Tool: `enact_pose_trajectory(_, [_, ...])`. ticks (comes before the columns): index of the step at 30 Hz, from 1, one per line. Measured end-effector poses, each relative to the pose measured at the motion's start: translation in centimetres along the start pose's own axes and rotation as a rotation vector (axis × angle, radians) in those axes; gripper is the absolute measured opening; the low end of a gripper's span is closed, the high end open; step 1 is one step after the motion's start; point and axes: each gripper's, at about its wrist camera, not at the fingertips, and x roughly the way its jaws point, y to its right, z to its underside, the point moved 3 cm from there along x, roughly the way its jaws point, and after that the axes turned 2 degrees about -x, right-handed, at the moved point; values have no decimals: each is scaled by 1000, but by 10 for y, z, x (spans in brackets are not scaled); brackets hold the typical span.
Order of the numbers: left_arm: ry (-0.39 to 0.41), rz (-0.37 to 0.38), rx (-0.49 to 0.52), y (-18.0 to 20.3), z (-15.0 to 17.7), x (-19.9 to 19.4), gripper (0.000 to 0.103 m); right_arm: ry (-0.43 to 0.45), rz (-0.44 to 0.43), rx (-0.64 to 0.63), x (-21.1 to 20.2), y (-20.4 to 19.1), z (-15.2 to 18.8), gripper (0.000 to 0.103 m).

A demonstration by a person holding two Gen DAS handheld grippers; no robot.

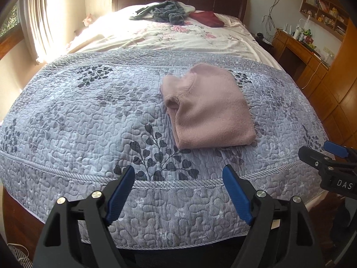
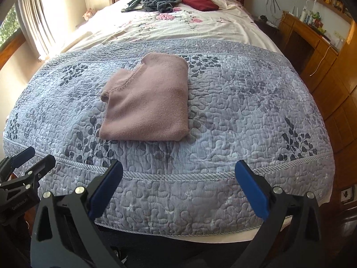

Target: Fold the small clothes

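Observation:
A pink knit garment (image 1: 207,109) (image 2: 149,102) lies folded into a compact rectangle on the blue-grey quilted bedspread (image 1: 89,116) (image 2: 245,111). My left gripper (image 1: 179,176) is open above the foot edge of the bed, short of the garment, with nothing between its blue pads. My right gripper (image 2: 178,172) is also open and empty, back from the garment near the quilt's hem. Each gripper shows at the edge of the other's view: the right gripper (image 1: 321,150) at the right, the left gripper (image 2: 33,154) at the left.
At the head of the bed lie a crumpled grey-blue garment (image 1: 166,11) (image 2: 159,0) and a folded dark red one (image 1: 207,17) (image 2: 199,2) on a floral sheet (image 1: 178,38). A wooden desk (image 1: 299,49) stands right; a curtained window (image 1: 35,22) is left.

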Motion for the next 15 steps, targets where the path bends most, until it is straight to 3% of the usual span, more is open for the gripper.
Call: enact_pose_trajectory(15, [-35, -21, 6, 2, 5, 13, 81, -70, 9, 19, 24, 4, 4, 100])
